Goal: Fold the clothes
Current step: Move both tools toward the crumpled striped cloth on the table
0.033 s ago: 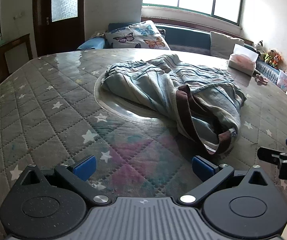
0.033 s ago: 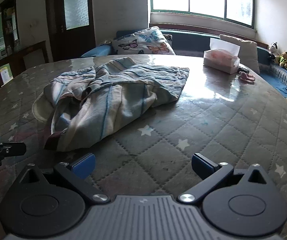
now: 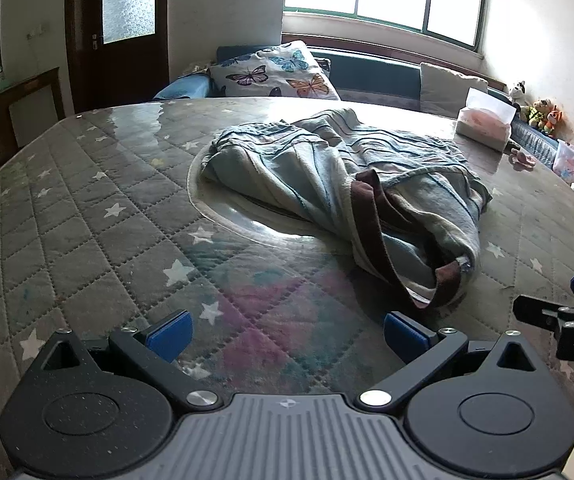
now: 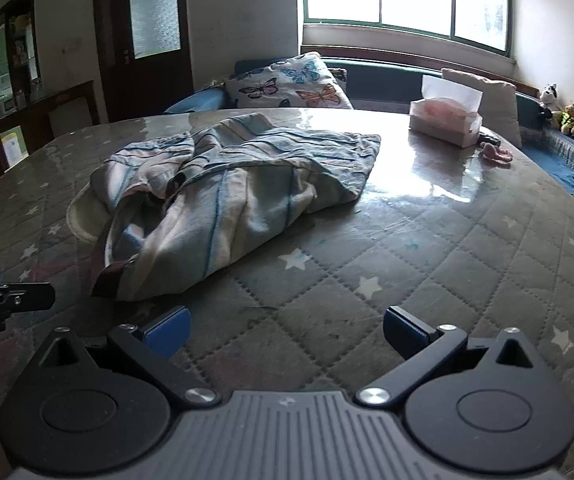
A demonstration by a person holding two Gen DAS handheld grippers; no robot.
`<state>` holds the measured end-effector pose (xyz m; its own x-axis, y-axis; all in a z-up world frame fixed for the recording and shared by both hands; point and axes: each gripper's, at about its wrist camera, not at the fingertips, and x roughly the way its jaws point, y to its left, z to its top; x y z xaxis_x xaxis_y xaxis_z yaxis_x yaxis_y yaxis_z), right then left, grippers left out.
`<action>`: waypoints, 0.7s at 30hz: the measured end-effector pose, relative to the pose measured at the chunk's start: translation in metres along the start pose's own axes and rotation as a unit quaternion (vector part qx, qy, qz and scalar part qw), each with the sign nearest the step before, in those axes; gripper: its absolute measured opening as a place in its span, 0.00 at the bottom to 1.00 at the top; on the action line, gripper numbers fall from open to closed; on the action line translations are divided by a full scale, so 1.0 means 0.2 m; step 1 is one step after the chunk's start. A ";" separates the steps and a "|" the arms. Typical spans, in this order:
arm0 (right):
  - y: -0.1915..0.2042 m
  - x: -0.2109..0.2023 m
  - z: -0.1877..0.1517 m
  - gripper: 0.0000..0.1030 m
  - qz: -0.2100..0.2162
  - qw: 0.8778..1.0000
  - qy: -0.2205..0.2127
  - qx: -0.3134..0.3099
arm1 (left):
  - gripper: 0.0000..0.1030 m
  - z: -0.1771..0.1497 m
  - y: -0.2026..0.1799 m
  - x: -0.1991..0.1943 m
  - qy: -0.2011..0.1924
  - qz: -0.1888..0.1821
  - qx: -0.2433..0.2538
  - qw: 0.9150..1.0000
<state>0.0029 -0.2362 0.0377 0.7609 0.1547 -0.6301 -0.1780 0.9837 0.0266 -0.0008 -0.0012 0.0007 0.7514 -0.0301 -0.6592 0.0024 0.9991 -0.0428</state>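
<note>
While crumpled in a heap mid-table (image 3: pixel 87 200), striped garment (image 3: pixel 327 184) untouched; left gripper (image 3: pixel 287 334) spread wide, empty, just short of it; right gripper (image 4: pixel 287 332) likewise agape, empty

The left gripper (image 3: pixel 285 335) and right gripper (image 4: pixel 285 331) look alike: a ribbed grey housing, two round matte-black hubs speckled with dust, black linkage arms on silver pivot screws, and jaws tipped with blue pads (image 4: pixel 168 330).

place: home living room | shown by: butterfly cushion (image 3: pixel 283 74) on window bench, tissue box (image 4: pixel 445 122), soft toys (image 3: pixel 543 114), quilted table (image 4: pixel 447 264)
</note>
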 end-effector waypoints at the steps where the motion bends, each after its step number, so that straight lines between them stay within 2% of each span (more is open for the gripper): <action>1: 0.00 0.00 0.00 1.00 0.000 1.000 0.001 0.000 | 1.00 0.00 0.00 0.00 0.001 0.000 0.001 1.000; 21: 0.07 0.02 -0.04 1.00 0.008 0.999 0.031 -0.015 | 1.00 -0.01 -0.02 -0.01 0.017 -0.011 0.007 1.000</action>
<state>-0.0017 -0.2229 0.0299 0.7185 0.1636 -0.6760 -0.2091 0.9778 0.0143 -0.0047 -0.0061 0.0005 0.7286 -0.0525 -0.6829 0.0272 0.9985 -0.0477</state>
